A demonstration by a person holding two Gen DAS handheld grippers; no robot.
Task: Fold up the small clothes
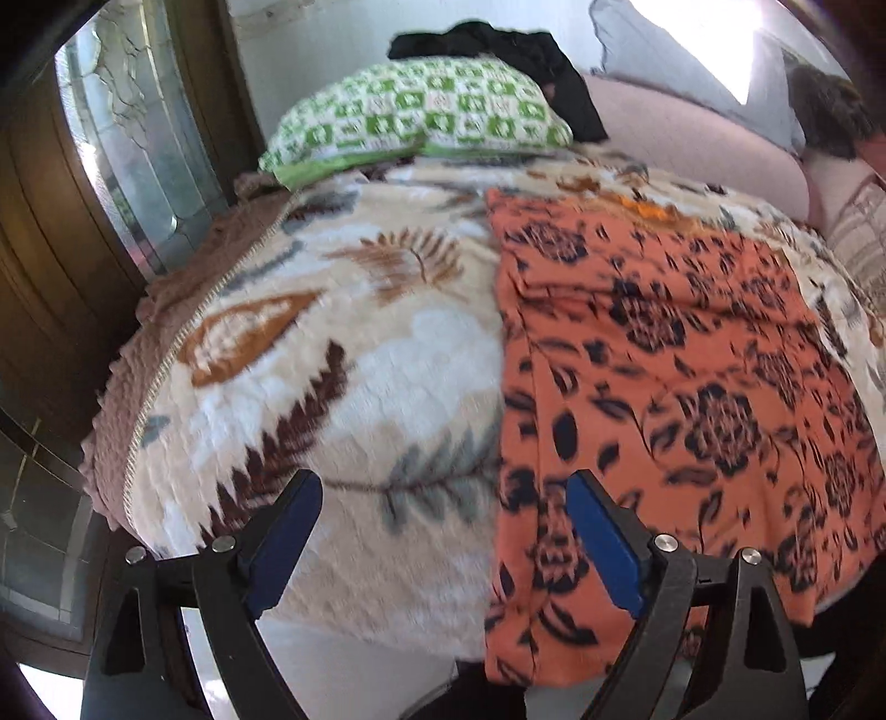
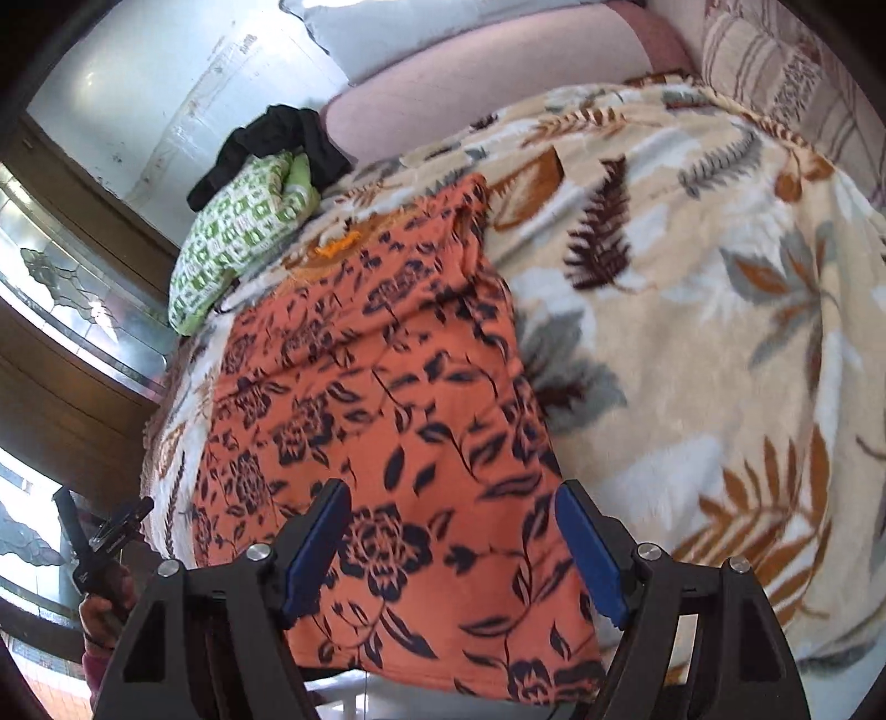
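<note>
Spreading across nearly everything in both views is the blanket, a cream fleece with leaf prints, covering the bed. On it lies the garment, orange with dark flowers: right half of the left wrist view, centre-left of the right wrist view, stretched out in a long flat panel whose near end hangs over the bed's lower edge. At its far end a seam or small fold shows, so I judge one fold made and more to come.

Upper centre of the left view sits a green checked pillow with a black cloth draped on top, well apart from the garment.

Now the tools. The left gripper hovers at lower centre, jaws spread wide and empty, one finger over the blanket, the other over the garment's left edge. The right gripper hangs over the garment's near end, jaws also parted, nothing pinched.

Risks from here: the overhanging end could slide off the bed if tugged. Pads closing on the plush blanket along with the thin fabric would drag both. Grabbing only one layer at the edge would undo the fold and leave it crooked.
</note>
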